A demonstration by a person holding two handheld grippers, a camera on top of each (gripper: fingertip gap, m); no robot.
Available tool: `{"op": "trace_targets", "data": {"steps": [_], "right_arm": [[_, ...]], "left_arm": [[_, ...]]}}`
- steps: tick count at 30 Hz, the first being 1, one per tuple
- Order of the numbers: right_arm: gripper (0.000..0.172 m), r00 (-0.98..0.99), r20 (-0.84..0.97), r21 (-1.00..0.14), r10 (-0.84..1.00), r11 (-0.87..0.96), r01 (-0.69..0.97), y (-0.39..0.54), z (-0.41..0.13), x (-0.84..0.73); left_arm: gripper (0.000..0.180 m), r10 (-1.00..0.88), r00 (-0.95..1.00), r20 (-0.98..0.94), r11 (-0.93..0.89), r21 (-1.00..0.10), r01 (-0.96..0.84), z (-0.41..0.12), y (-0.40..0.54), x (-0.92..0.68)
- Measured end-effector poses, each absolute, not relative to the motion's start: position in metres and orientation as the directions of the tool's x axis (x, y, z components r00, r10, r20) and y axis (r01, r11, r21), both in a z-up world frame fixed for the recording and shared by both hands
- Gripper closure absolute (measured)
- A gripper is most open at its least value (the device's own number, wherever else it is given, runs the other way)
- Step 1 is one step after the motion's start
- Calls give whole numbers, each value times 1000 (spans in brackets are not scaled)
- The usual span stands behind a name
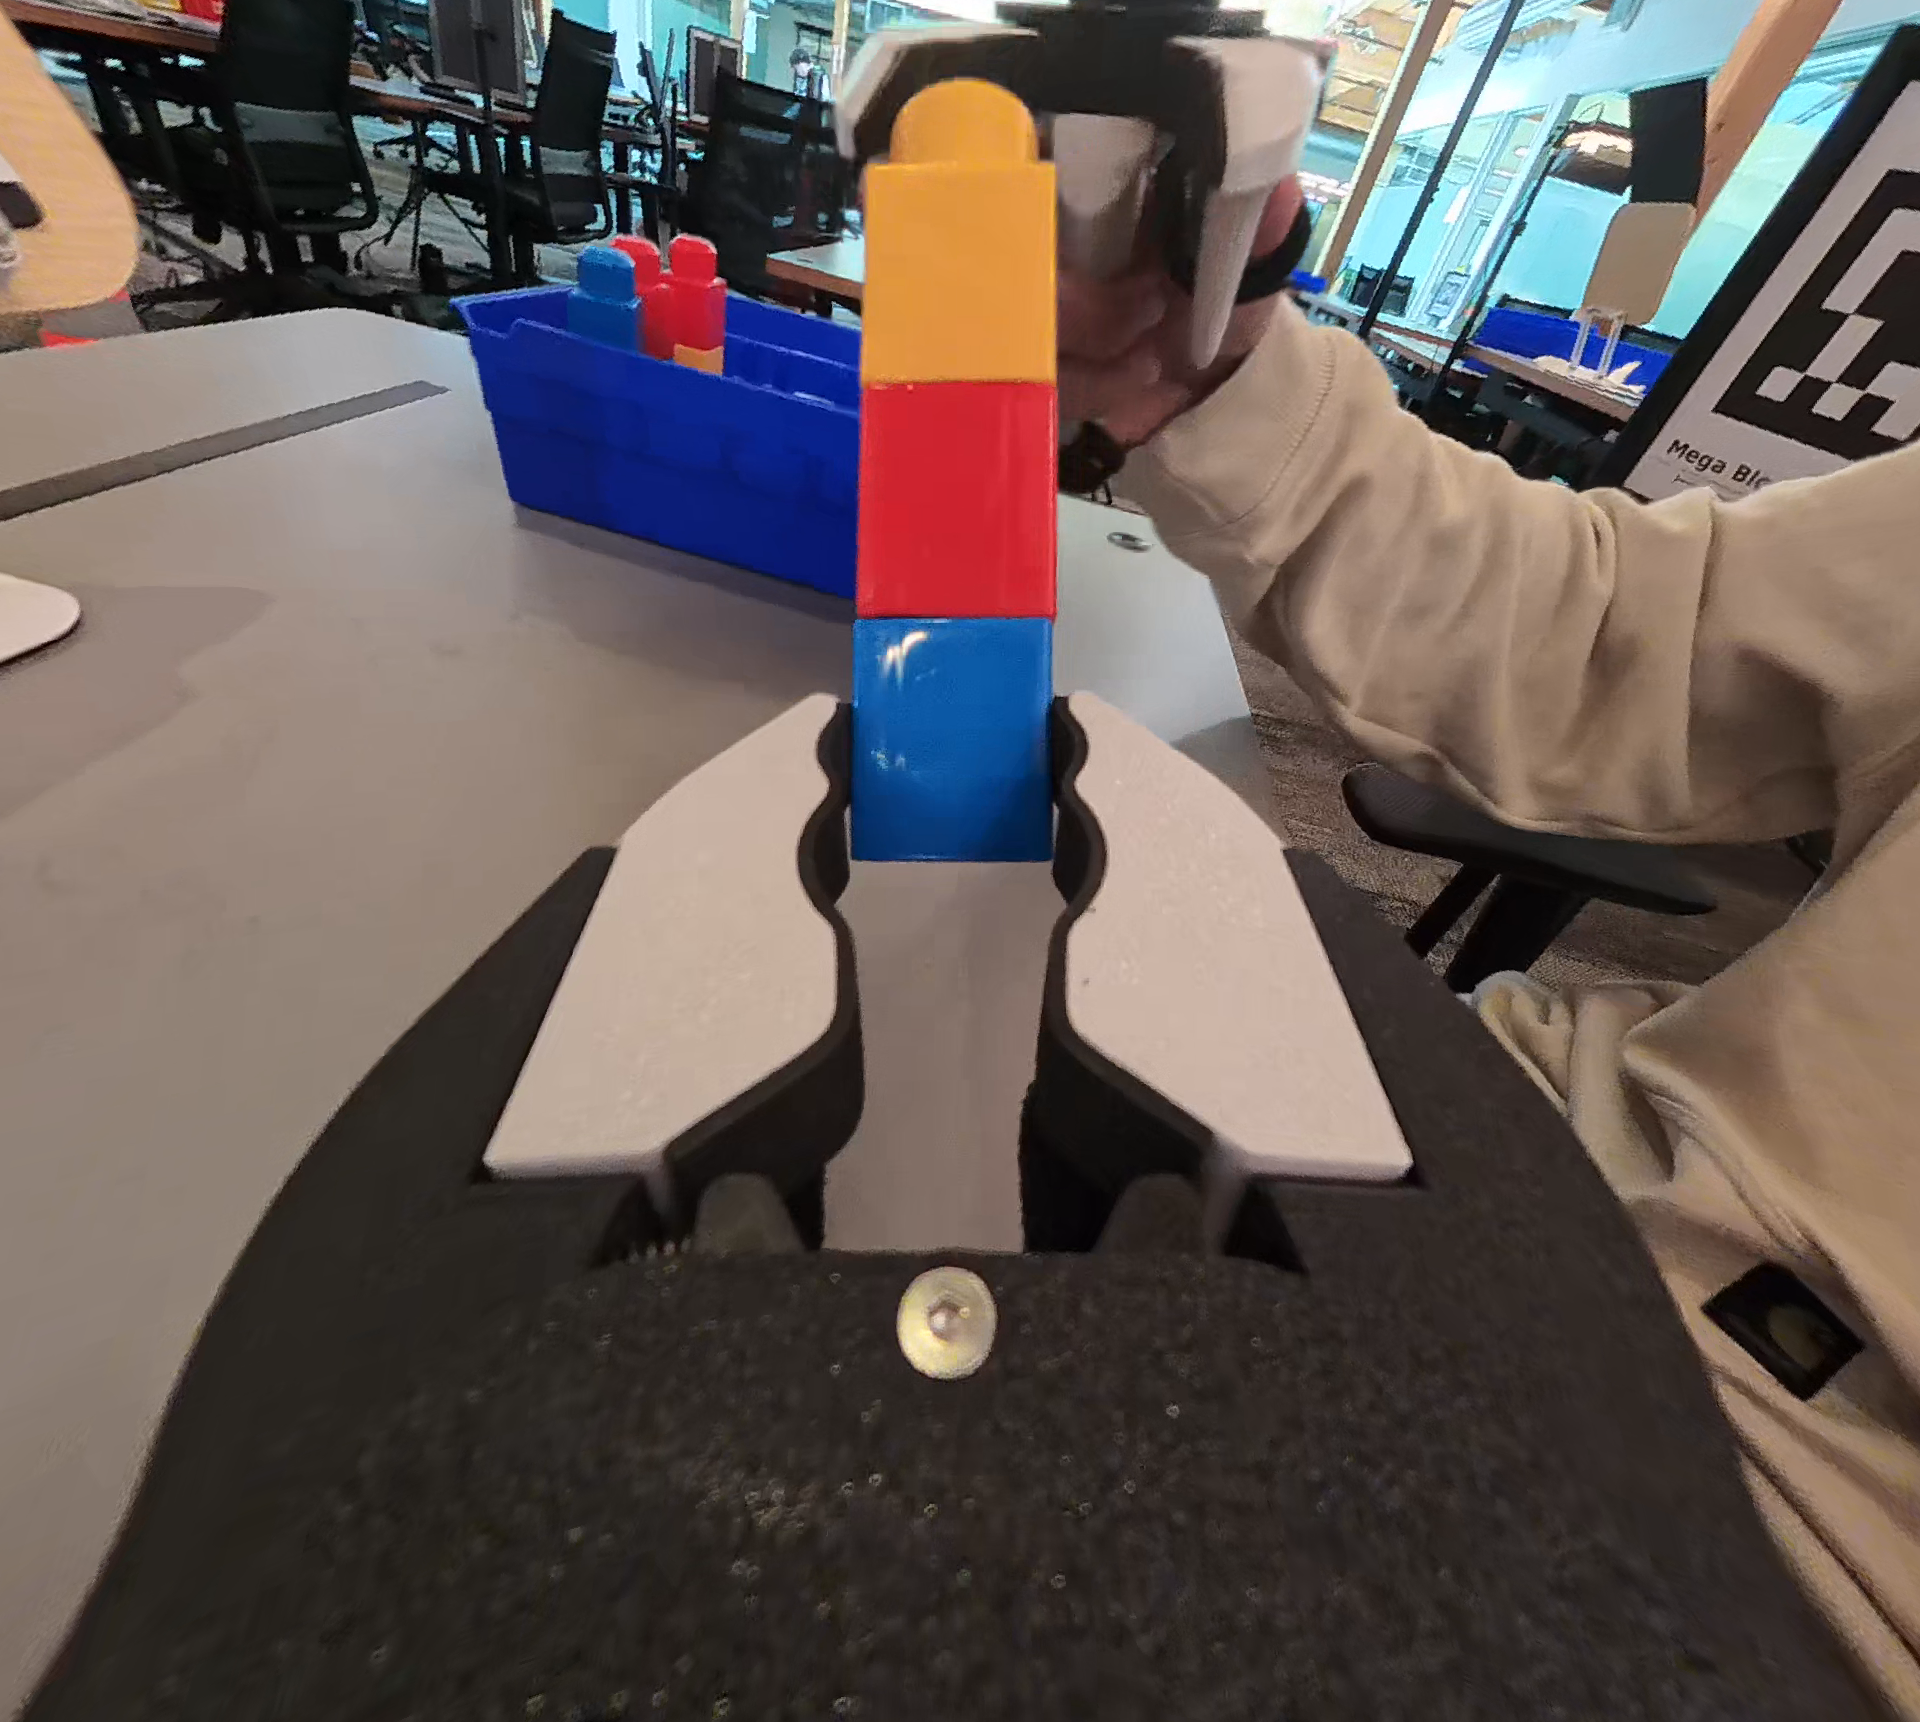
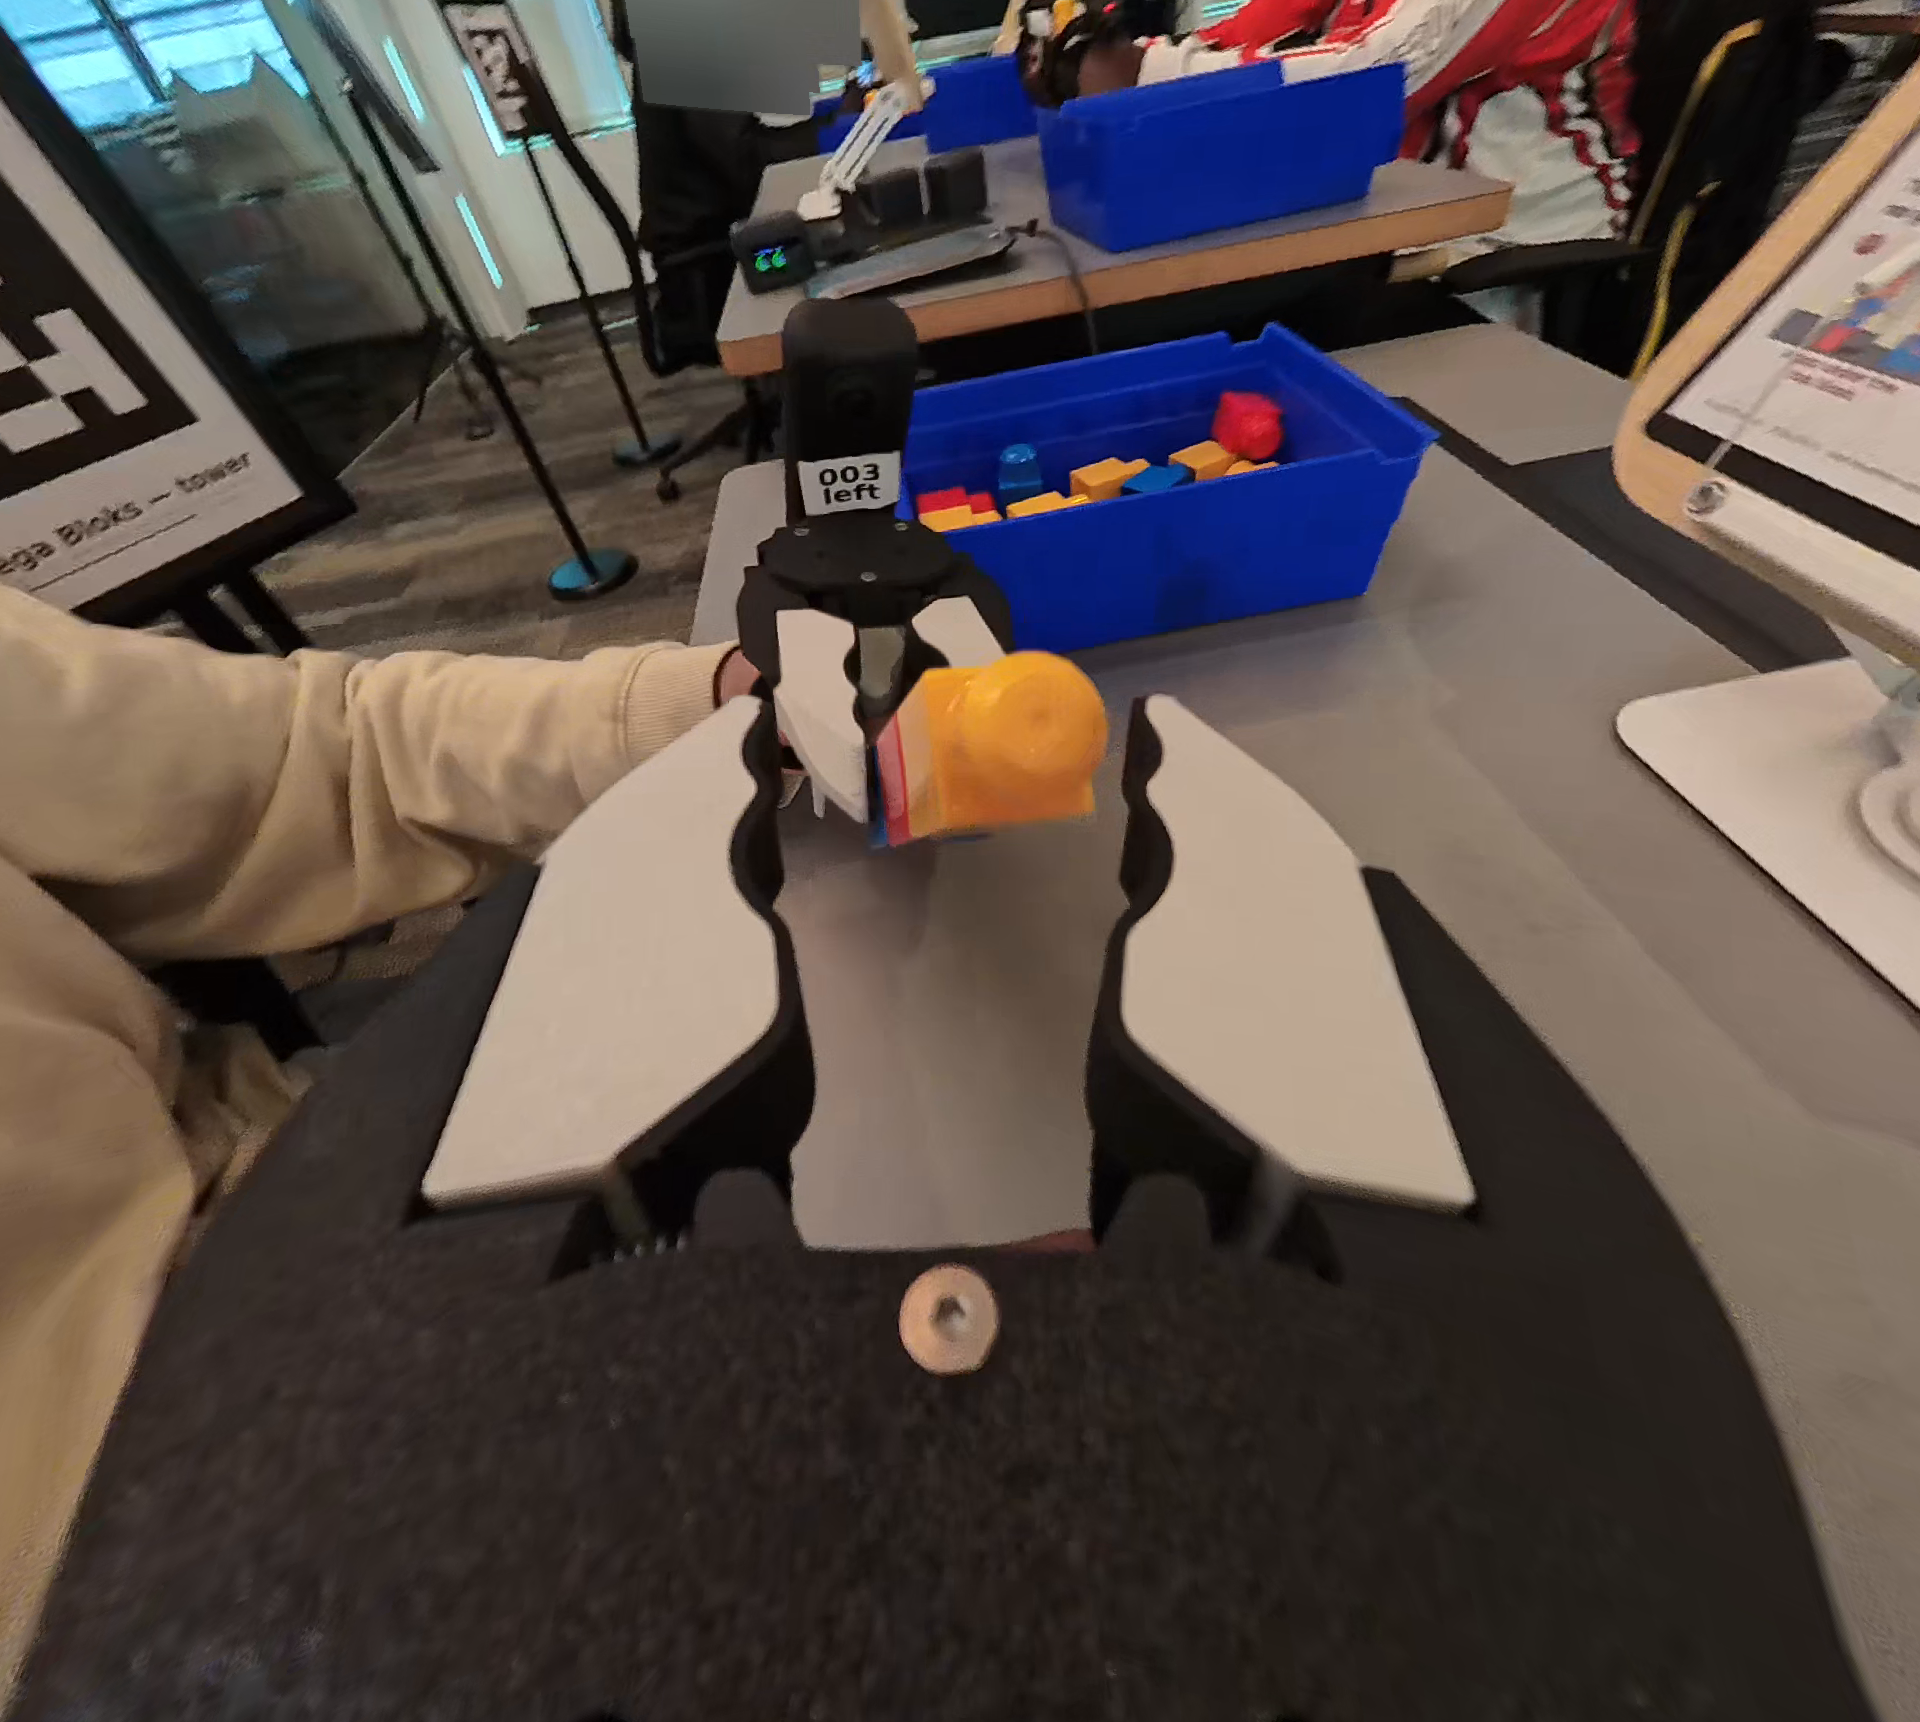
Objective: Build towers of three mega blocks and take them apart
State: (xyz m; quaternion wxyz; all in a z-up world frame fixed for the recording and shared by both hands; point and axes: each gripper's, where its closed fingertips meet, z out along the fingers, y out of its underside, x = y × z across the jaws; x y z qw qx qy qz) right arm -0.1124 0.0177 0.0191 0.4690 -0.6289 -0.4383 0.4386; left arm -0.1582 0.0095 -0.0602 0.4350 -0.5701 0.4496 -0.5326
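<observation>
The left gripper (image 1: 951, 773) clamps the blue block (image 1: 948, 737) under a 3-block tower, above the near table (image 1: 312, 737). The right gripper (image 2: 945, 773) gapes wide around the orange block (image 2: 997, 747), gripping nothing.

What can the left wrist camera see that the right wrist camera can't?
Only the left wrist view shows all three tower blocks from the side: yellow block on red block on blue block, with the left gripper pressing the blue one. Only the right wrist view shows the loose blocks inside the bin, and the right gripper open around the tower's top without touching. Both show the tower, the blue bin and the grey table.
</observation>
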Motion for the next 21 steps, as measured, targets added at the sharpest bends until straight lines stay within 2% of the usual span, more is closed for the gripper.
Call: {"op": "trace_targets", "data": {"steps": [5,8,11,16,19,21], "right_arm": [[106,378,-164,-977,911,-203,65,13,0,-103],[105,470,-362,-927,805,-361,-96,18,-19,-103],[103,470,-577,-814,668,-518,-263,22,-36,-113],[103,503,-667,-741,550,-559,-372,35,-45,-127],[108,523,-677,-730,517,-560,-391,43,-44,-129],[129,524,-684,-721,507,-576,-384,46,-46,-130]], "left_arm": [[145,-964,54,261,-260,-965,22,-57,14,-177],[145,-965,157,210,-207,-978,36,-54,24,-183],[145,-961,232,148,-150,-989,9,-57,28,-178],[145,-938,344,-39,-8,-991,-133,-72,29,-162],[145,-934,344,-98,37,-983,-179,-76,24,-153],[145,-934,337,-119,51,-977,-205,-80,22,-149]]}}
